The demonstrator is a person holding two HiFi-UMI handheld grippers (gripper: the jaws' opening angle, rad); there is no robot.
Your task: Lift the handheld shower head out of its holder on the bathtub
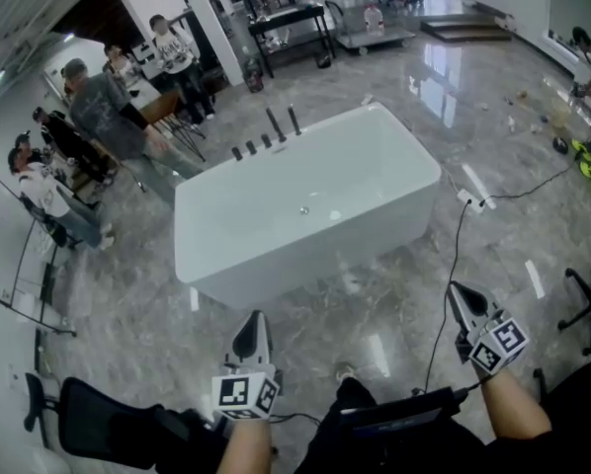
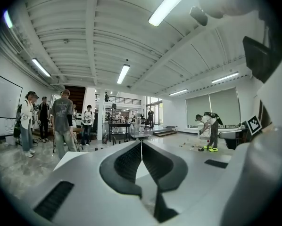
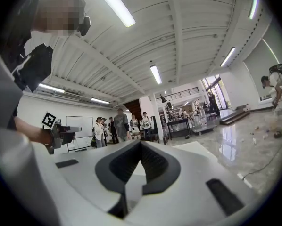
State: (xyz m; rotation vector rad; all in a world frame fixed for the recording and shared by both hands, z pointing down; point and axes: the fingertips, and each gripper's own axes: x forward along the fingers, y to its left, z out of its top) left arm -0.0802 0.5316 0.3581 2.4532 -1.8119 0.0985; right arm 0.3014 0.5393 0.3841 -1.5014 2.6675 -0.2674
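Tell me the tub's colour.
The tub is plain white all over. It shows best in the head view.

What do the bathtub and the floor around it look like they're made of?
Bathtub: glossy white, likely acrylic or enamel, judging by its smooth sheen. Floor: polished grey stone or marble-look tile, veined and mirroring the lights.
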